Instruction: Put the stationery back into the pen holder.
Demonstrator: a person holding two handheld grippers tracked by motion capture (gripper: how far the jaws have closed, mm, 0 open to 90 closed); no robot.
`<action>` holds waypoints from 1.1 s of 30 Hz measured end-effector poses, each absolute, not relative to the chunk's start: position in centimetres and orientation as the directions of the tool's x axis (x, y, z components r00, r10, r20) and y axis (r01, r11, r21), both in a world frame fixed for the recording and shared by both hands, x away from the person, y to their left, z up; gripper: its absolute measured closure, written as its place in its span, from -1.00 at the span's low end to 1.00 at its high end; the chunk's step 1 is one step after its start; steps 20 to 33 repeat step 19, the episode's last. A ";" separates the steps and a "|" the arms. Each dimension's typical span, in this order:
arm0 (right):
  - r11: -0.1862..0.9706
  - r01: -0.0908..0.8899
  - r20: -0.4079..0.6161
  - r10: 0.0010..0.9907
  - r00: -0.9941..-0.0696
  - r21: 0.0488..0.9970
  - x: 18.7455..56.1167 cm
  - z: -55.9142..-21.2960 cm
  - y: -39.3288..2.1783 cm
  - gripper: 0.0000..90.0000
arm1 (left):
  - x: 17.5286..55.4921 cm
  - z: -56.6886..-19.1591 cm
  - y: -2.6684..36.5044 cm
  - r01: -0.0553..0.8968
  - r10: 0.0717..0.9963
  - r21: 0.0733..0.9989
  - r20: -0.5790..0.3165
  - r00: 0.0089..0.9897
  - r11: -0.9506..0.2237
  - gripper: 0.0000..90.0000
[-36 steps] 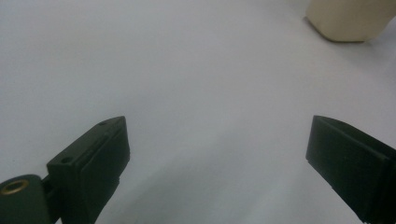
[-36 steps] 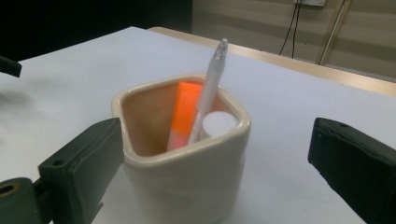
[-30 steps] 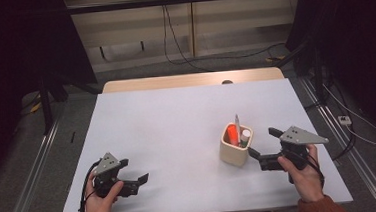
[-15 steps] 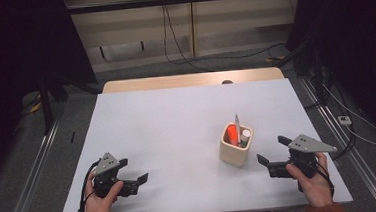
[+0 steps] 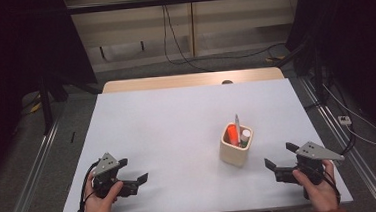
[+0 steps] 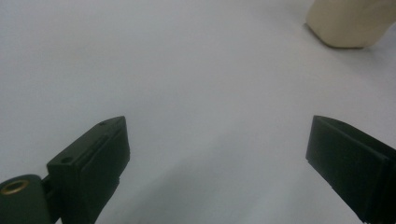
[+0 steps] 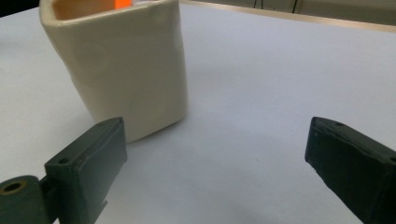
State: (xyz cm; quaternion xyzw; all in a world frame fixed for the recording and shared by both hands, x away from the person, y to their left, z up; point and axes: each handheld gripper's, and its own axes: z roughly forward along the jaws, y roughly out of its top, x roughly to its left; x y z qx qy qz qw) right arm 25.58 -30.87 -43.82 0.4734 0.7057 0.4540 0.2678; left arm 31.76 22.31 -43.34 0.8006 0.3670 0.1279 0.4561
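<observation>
Cream holder with 3 upright pens sits right of tabletop centre, toward near edge. We see right gripper nearer, just beside it, jaws spread, empty. Left gripper well apart, also spread.

A lab: black curtains, floor cables, rig rails.
</observation>
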 end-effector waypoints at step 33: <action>0.122 0.455 0.053 0.934 -0.353 0.882 25.7 -45.0 -31.5 -0.86 | 31.8 -43.2 22.8 0.468 0.717 0.835 -0.134 0.684 -0.290 -0.86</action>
